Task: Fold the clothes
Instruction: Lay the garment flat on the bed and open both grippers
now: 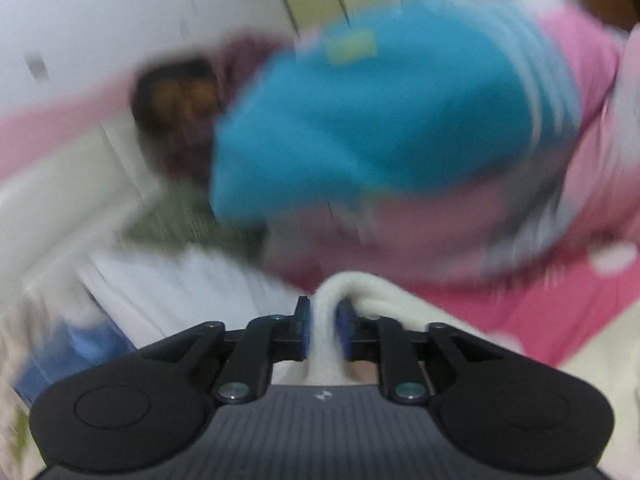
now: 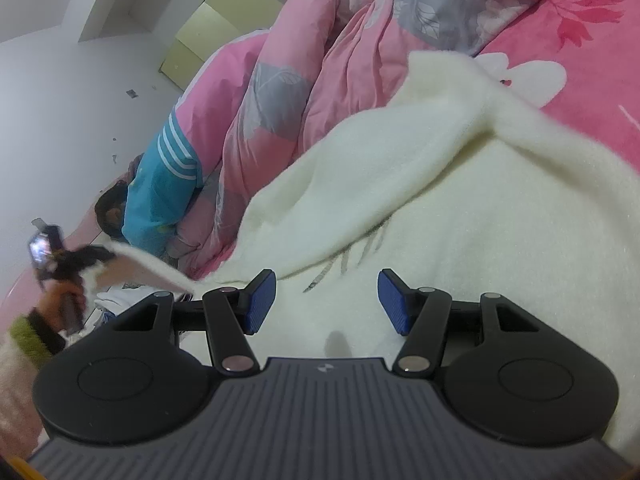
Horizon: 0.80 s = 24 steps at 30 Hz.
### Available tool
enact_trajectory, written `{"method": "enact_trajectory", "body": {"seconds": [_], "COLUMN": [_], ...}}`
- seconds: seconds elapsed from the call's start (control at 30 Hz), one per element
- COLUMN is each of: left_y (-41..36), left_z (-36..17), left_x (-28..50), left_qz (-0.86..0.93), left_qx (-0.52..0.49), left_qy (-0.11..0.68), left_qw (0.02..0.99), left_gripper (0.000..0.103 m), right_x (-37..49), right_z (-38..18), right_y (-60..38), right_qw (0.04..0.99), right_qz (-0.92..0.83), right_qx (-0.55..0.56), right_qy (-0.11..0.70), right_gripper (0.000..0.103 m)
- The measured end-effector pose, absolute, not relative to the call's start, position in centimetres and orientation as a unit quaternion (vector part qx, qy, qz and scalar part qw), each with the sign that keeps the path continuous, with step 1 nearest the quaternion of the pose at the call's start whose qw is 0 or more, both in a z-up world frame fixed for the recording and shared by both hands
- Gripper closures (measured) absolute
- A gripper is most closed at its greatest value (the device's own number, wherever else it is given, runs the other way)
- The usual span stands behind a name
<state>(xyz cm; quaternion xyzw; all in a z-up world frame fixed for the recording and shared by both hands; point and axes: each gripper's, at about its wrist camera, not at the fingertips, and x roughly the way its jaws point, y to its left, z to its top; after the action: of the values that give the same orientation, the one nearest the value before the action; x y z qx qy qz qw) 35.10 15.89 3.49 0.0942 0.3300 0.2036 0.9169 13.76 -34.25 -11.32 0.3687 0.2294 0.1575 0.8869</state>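
A cream fuzzy garment lies spread on the pink bed, one sleeve folded across its body. My left gripper is shut on a fold of the cream garment; its view is blurred by motion. In the right wrist view the left gripper shows at far left, holding a stretched-out end of the garment above the bed. My right gripper is open and empty, its blue pads just above the garment's body.
A rumpled pink and grey quilt lies along the bed's far side. A blue garment with white stripes lies next to it, also in the left wrist view. The pink floral sheet shows at right. White walls and a yellow cabinet stand behind.
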Motion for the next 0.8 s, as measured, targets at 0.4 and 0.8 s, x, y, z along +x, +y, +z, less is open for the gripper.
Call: {"method": "enact_trajectory", "body": {"seconds": [0.4,0.8], "left_y": [9.8,-3.5], "left_z": [9.9,2.0], "left_x": [26.4,14.3], "left_qz": [0.102,-0.134], "left_qx": [0.025,-0.009], "left_qy": [0.253,0.214], "left_qw": [0.962,0.968], "left_gripper": [0.017,0.033], "right_x": [13.8,13.9], "right_z": [-11.5,-11.2], "right_y": [-34.3,-33.3], "right_qw": [0.886,0.897], "right_qz": [0.159,0.141], "right_qx": [0.371,0.335], "right_qy": [0.229,0.250], "right_gripper": [0.047,0.047]}}
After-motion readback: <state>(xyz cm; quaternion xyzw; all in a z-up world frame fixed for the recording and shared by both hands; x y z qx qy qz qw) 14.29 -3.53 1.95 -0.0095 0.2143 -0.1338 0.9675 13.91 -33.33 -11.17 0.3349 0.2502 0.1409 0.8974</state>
